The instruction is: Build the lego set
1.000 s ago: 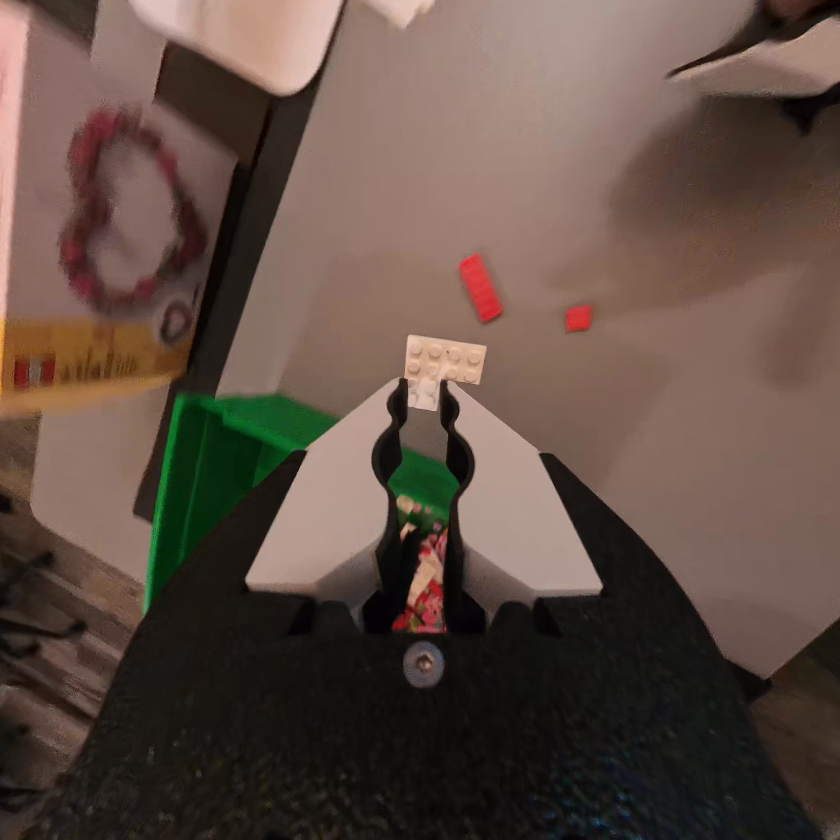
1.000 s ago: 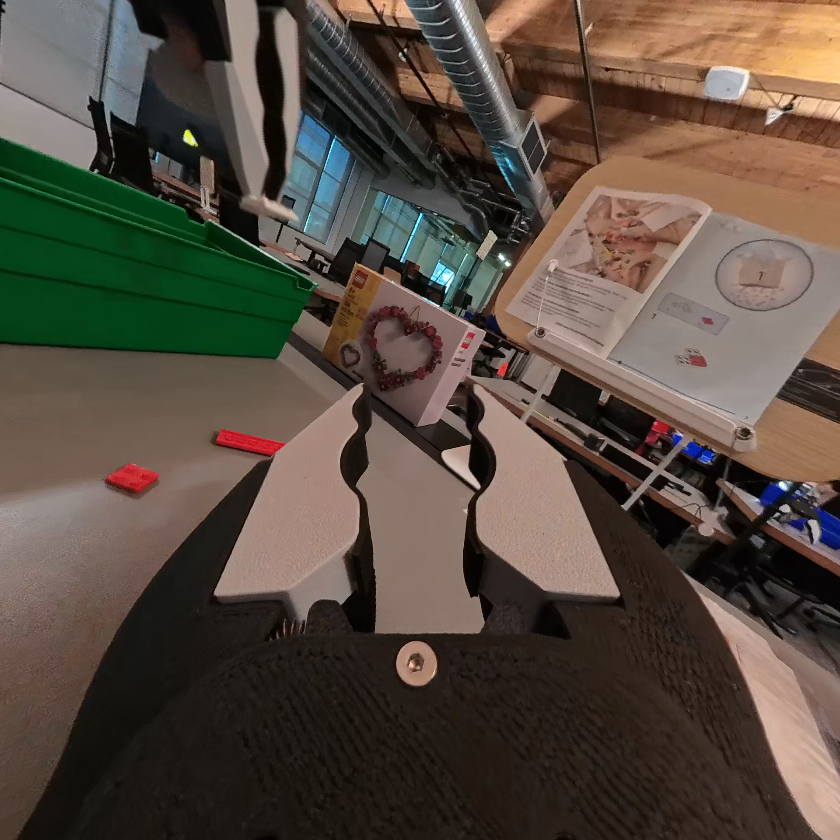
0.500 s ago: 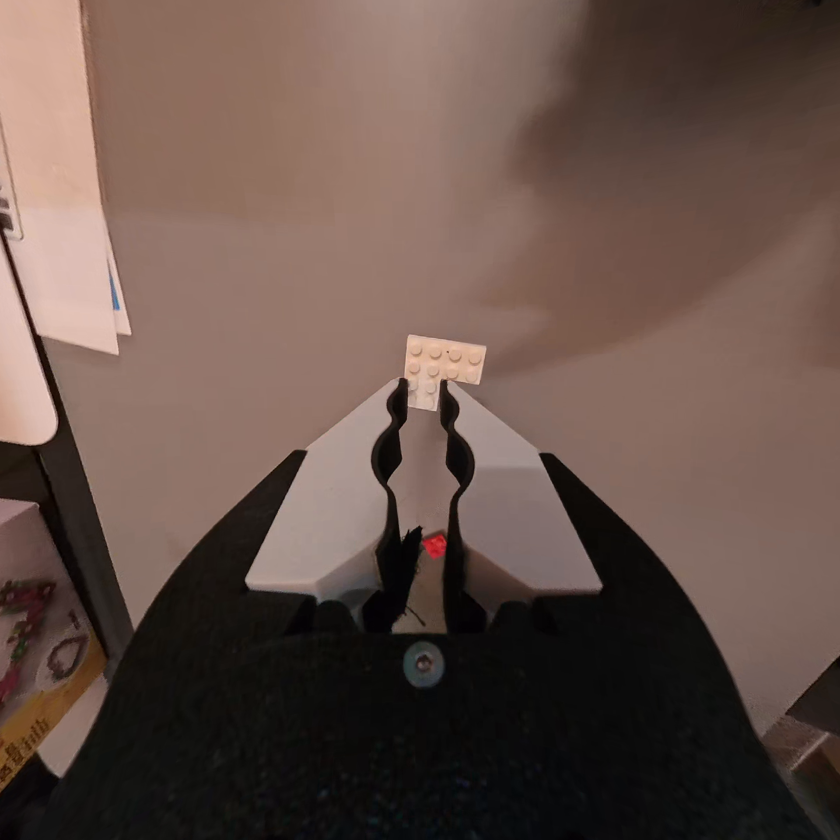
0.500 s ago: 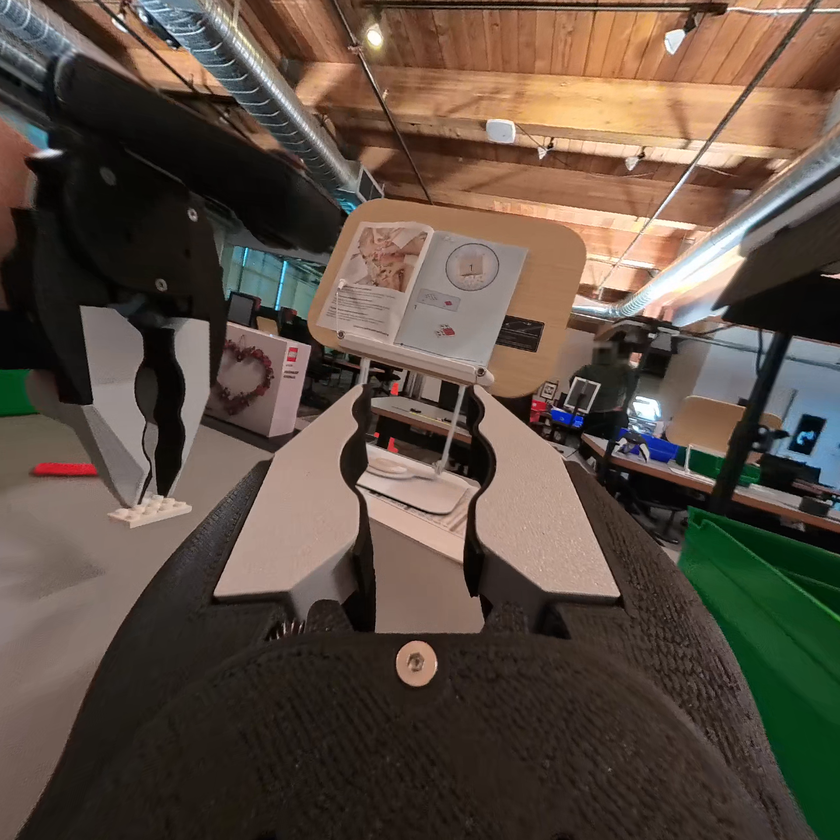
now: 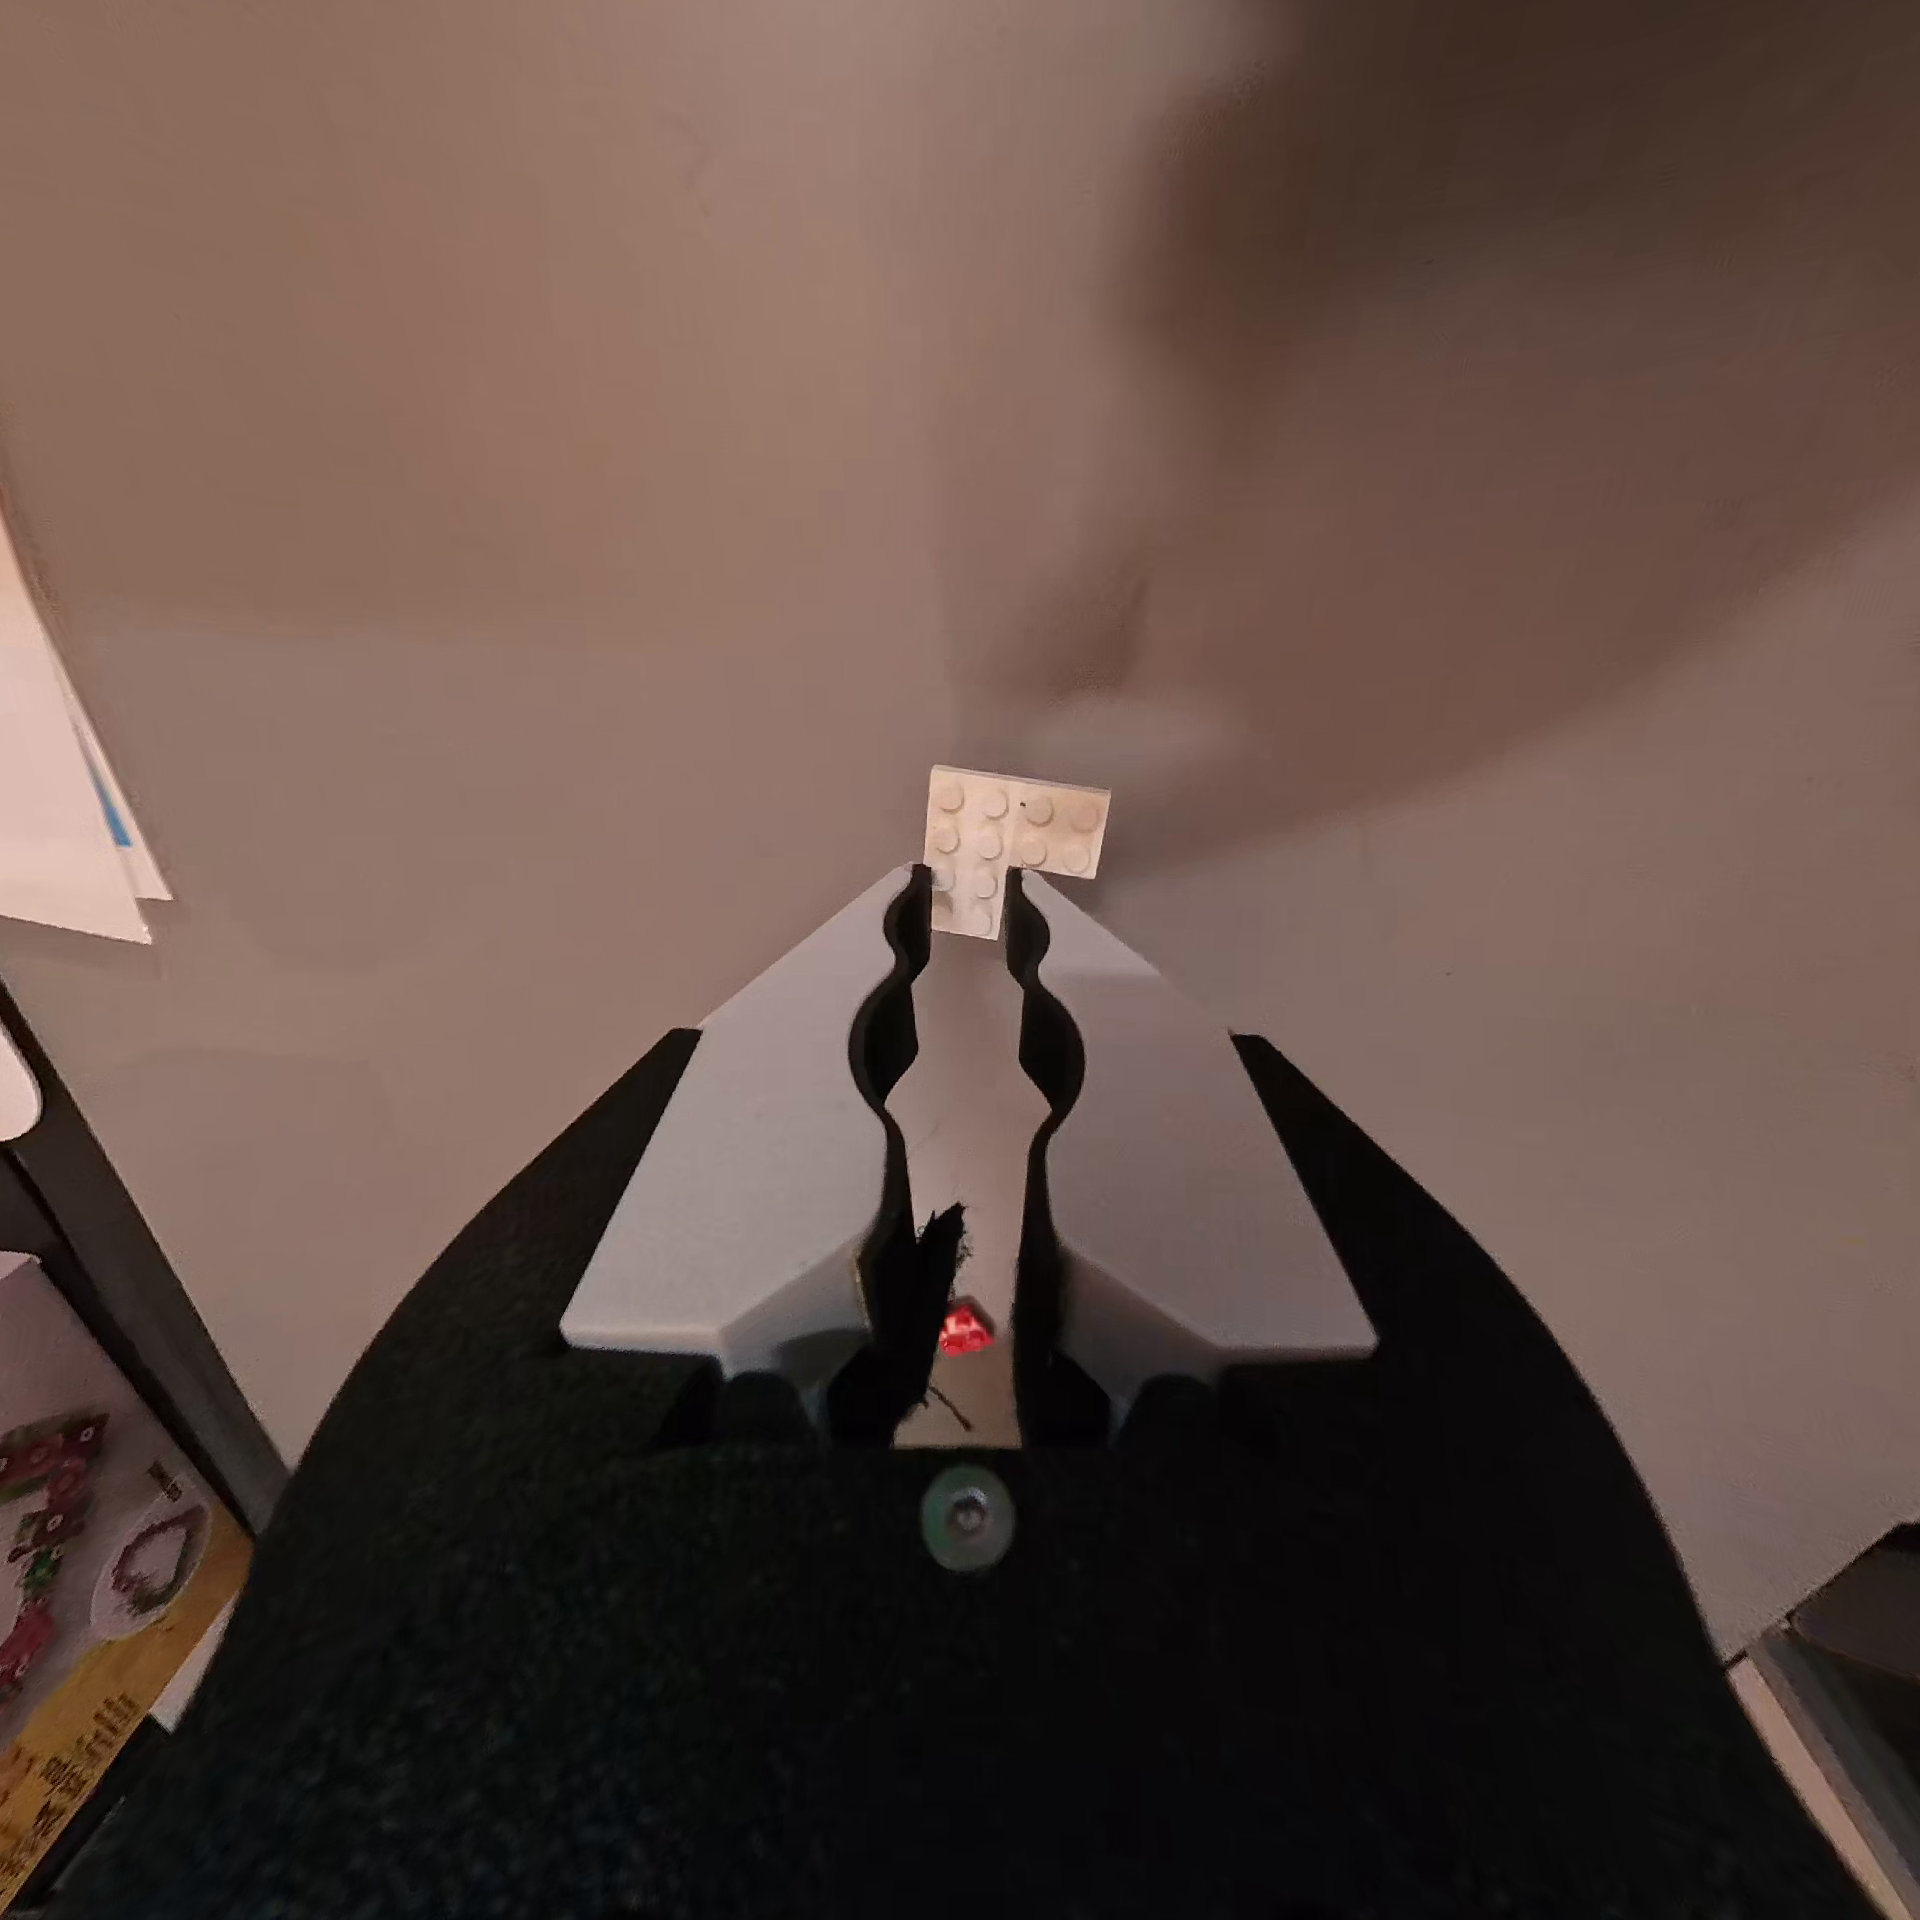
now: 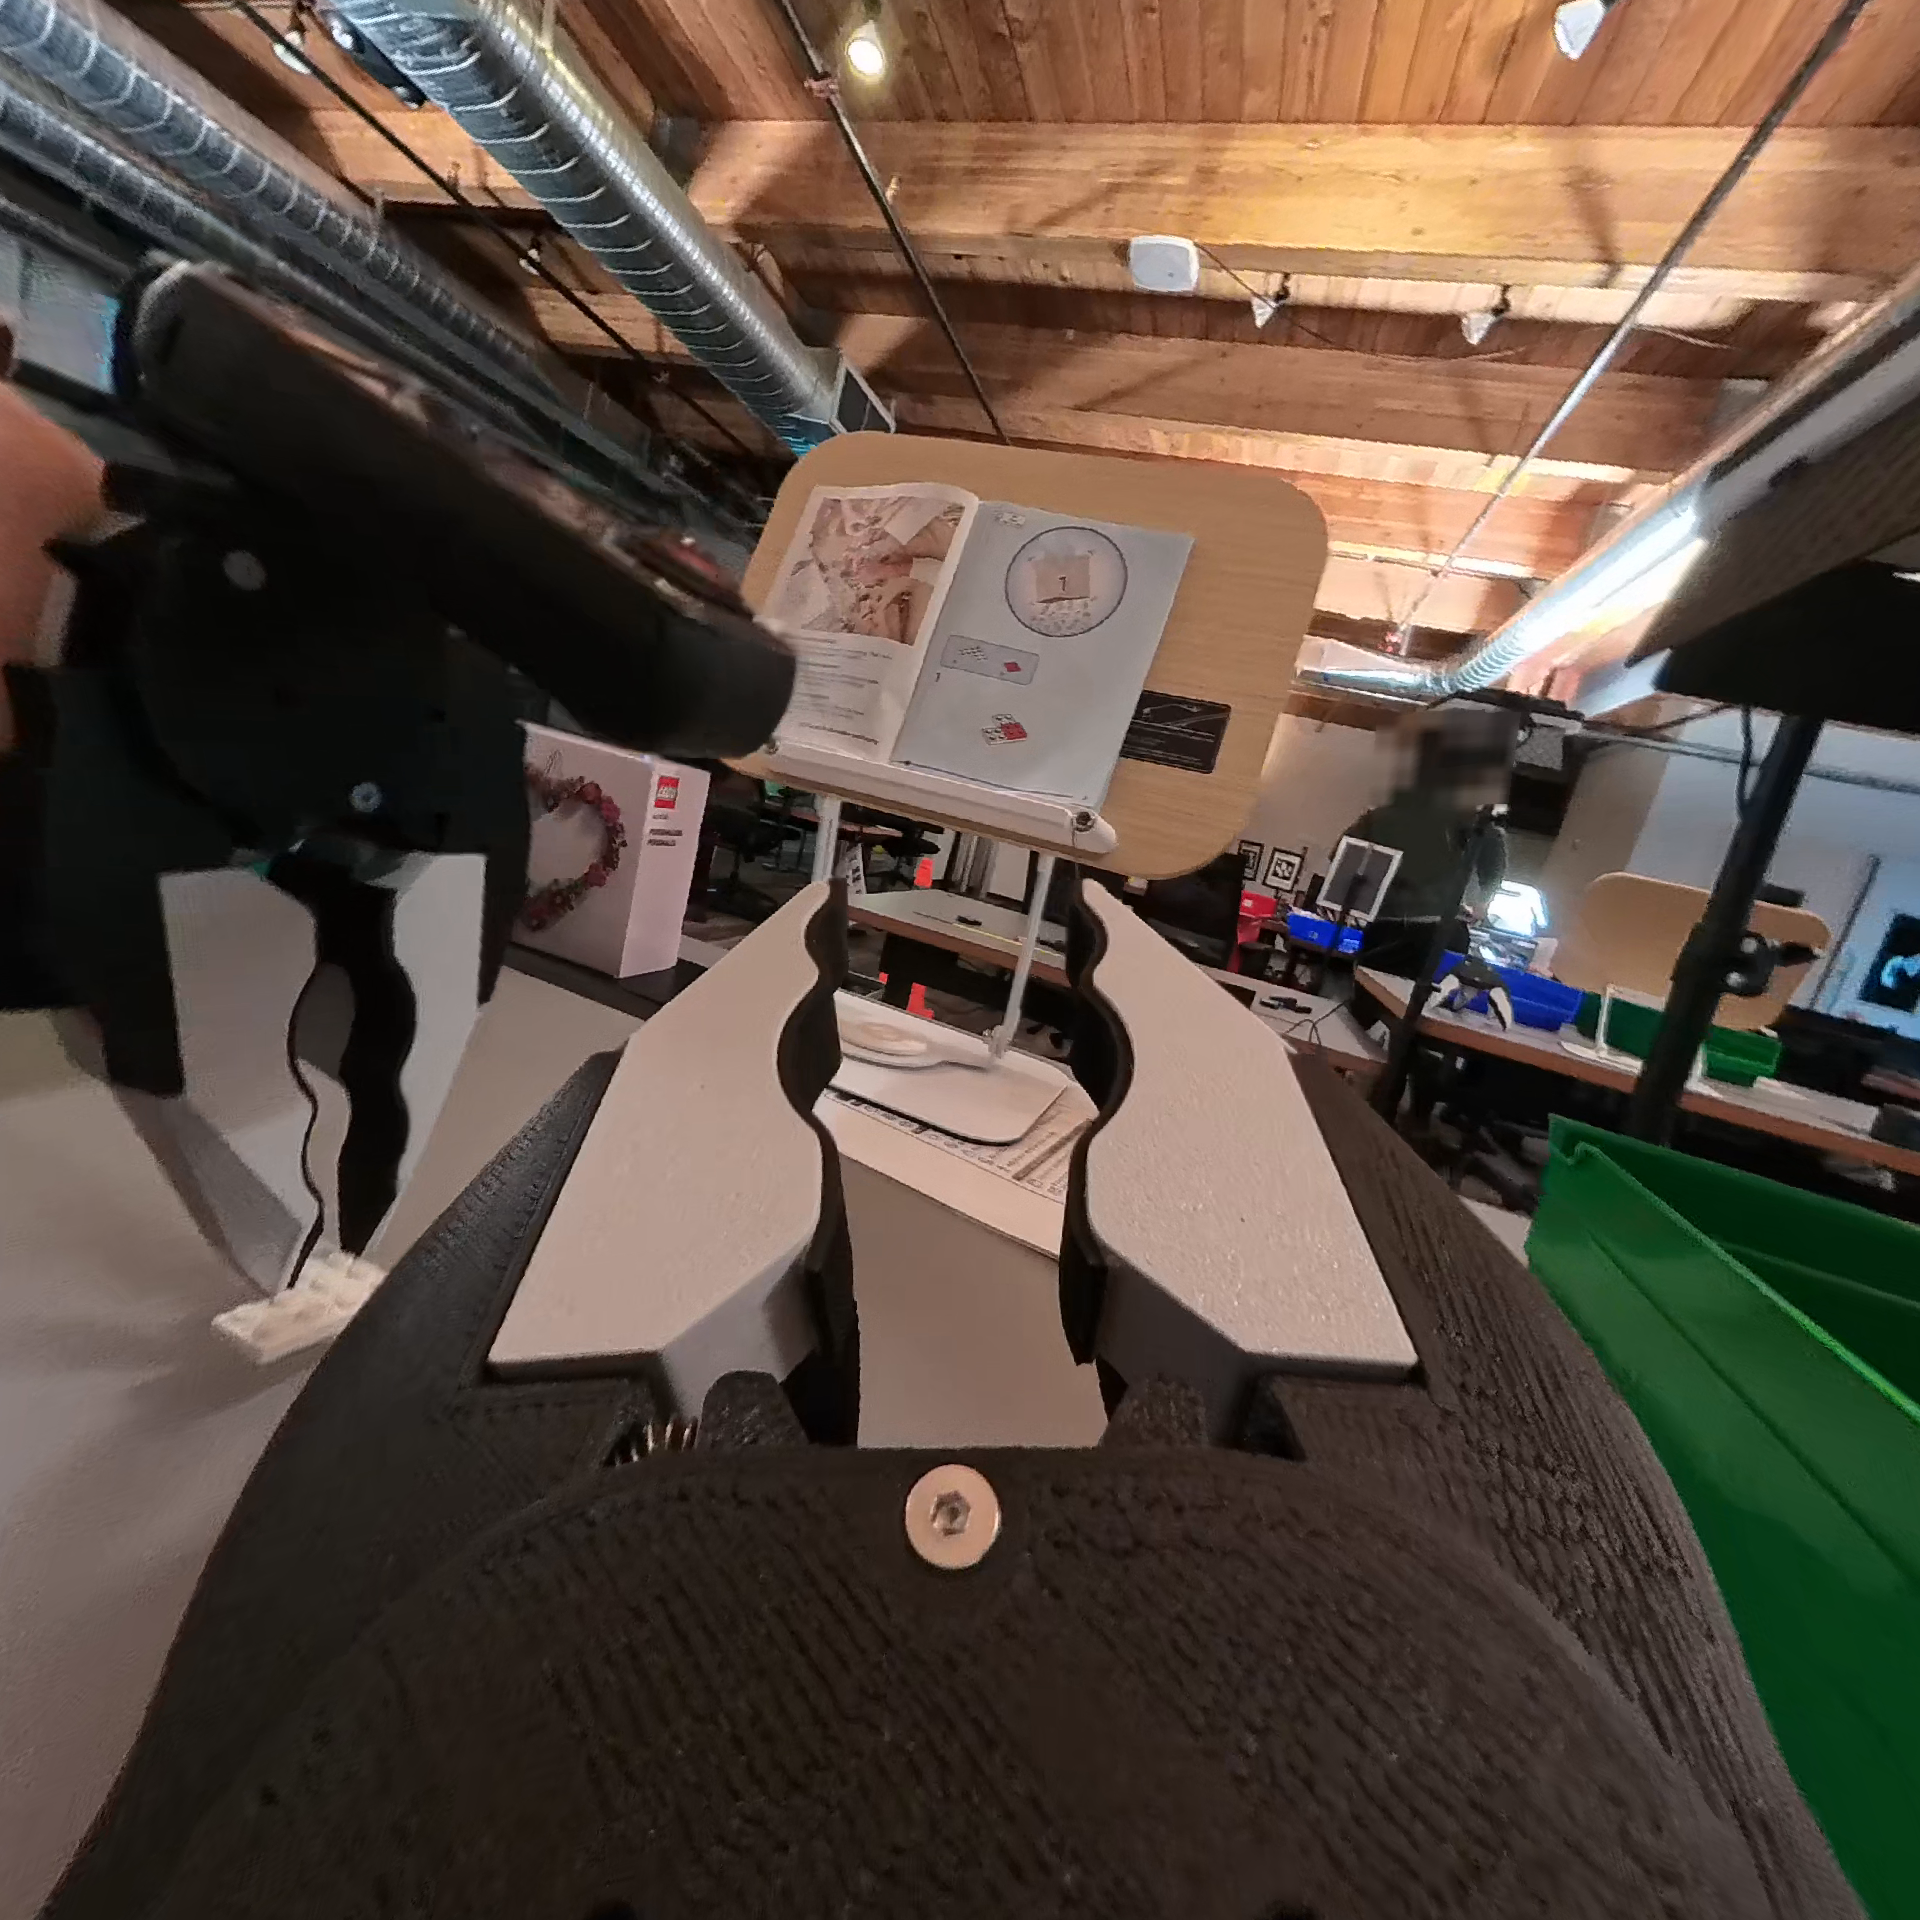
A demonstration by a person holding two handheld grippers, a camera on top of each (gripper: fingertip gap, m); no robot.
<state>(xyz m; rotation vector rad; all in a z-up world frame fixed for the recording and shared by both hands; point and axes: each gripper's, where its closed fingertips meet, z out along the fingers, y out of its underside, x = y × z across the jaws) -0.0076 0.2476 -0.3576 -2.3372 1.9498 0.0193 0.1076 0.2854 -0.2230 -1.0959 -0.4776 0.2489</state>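
Observation:
My left gripper (image 5: 966, 883) is shut on a white L-shaped lego plate (image 5: 1013, 840) and points down at the grey table (image 5: 623, 520). A small red lego piece (image 5: 964, 1333) shows on the table through the gap between the fingers. In the right wrist view the left gripper (image 6: 322, 1236) stands at the left with the white plate (image 6: 296, 1314) at or just above the tabletop. My right gripper (image 6: 951, 909) is open and empty, low over the table, facing the open instruction booklet (image 6: 987, 634) on its wooden stand.
The white lego box with a heart picture (image 6: 613, 852) stands behind the left gripper and shows at the lower left of the left wrist view (image 5: 73, 1579). A green bin (image 6: 1745, 1330) sits at the right. White papers (image 5: 62, 831) lie at the table's left. A person (image 6: 1439, 831) stands far back. There is about 20 cm between the tips of the two grippers.
The left gripper has carried the white plate from above the green bin and red pieces to a bare part of the table and lowered it. The right gripper has swung right to face the booklet stand.

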